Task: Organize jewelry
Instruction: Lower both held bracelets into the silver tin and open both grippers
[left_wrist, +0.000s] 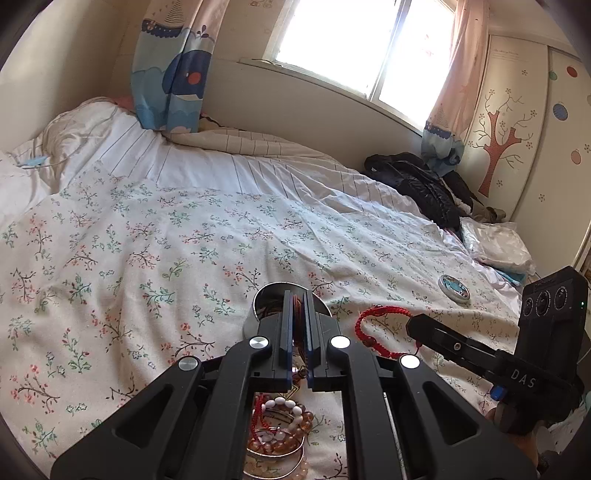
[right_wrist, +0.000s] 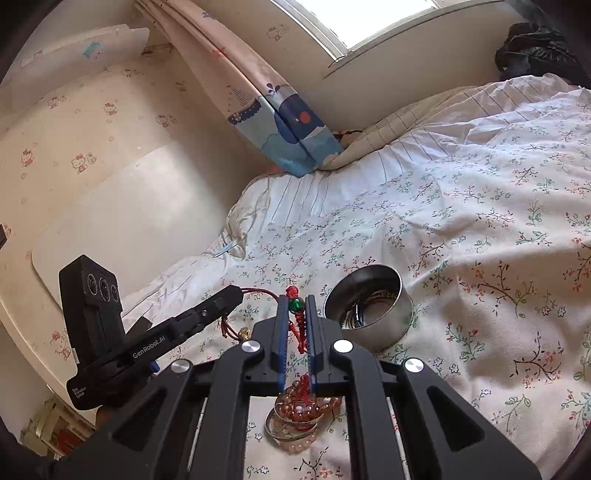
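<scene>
In the left wrist view my left gripper (left_wrist: 297, 325) is shut on a thin red cord (left_wrist: 295, 314), just in front of an open silver tin (left_wrist: 258, 295). To its right, my right gripper (left_wrist: 410, 325) holds a red braided bracelet (left_wrist: 369, 317) that hangs in a loop. In the right wrist view my right gripper (right_wrist: 296, 317) is shut on that red braided bracelet (right_wrist: 301, 332), whose green bead (right_wrist: 296, 305) sits between the tips. The left gripper (right_wrist: 238, 291) is at the left, its red cord (right_wrist: 258, 291) trailing a small gold bell (right_wrist: 243, 334). The tin (right_wrist: 369, 306) holds bangles.
A pile of amber and white bead bracelets and metal bangles (left_wrist: 280, 424) lies on the floral bedsheet (left_wrist: 147, 240) beneath the grippers, the same bead pile (right_wrist: 299, 410) showing in the right wrist view. The tin's round lid (left_wrist: 455, 290) lies to the right. Dark clothes (left_wrist: 417, 184) lie by the wardrobe.
</scene>
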